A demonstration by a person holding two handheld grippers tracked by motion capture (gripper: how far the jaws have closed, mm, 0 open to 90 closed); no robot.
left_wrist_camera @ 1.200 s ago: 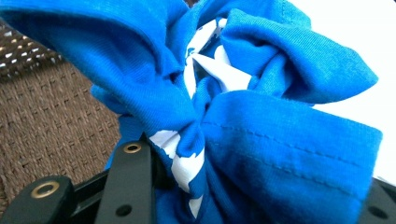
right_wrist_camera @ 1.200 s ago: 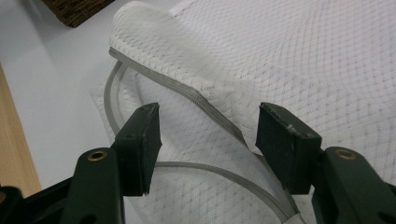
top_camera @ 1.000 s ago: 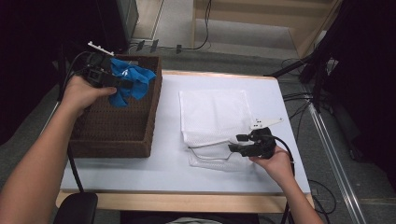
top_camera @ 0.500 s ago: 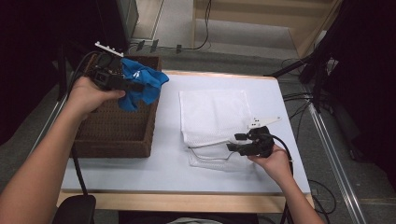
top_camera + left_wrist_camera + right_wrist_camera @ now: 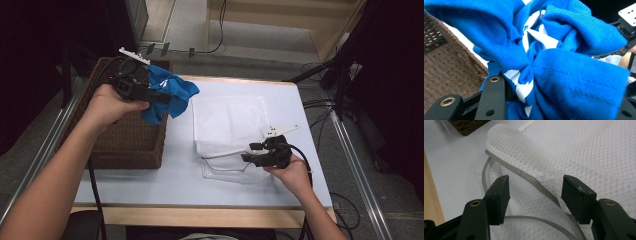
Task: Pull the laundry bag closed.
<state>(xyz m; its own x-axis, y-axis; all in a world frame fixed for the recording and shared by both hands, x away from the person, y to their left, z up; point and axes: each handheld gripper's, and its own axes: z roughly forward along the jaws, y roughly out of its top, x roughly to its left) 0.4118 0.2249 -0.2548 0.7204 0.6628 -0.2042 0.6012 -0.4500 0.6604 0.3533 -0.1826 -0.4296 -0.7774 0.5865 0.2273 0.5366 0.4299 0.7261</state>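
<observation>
White table [image 5: 165, 185] fills the middle of the high view, with dark floor and cables around it that I can barely make out. My left claw [image 5: 160, 97] hangs over the right rim of a brown woven basket [image 5: 125, 145] at the table's left side, clamped on a bunched blue cloth [image 5: 172, 92]; its tips are buried in the folds. My right claw [image 5: 248, 152] sits near the right edge at the near end of a white mesh bag [image 5: 227, 120], which lies flat except for one raised flap. From up here I cannot tell how that claw's jaws stand.

From the left gripper view, the blue cloth [image 5: 564, 65] is soft knit with white patches and a stitched hem, crumpled into thick folds. One black jaw shows at lower left, pressed into the fabric; the other is cut off at the right corner. Coarse basket [image 5: 446, 67] weave sits at left.

From the right gripper view, my right claw [image 5: 535, 195] stands open, both jaws apart, astride the mesh bag's [image 5: 599, 152] lifted flap with its grey zipper edge. Whether the right pad touches the netting I cannot tell. Fine diamond netting spreads far and right.
</observation>
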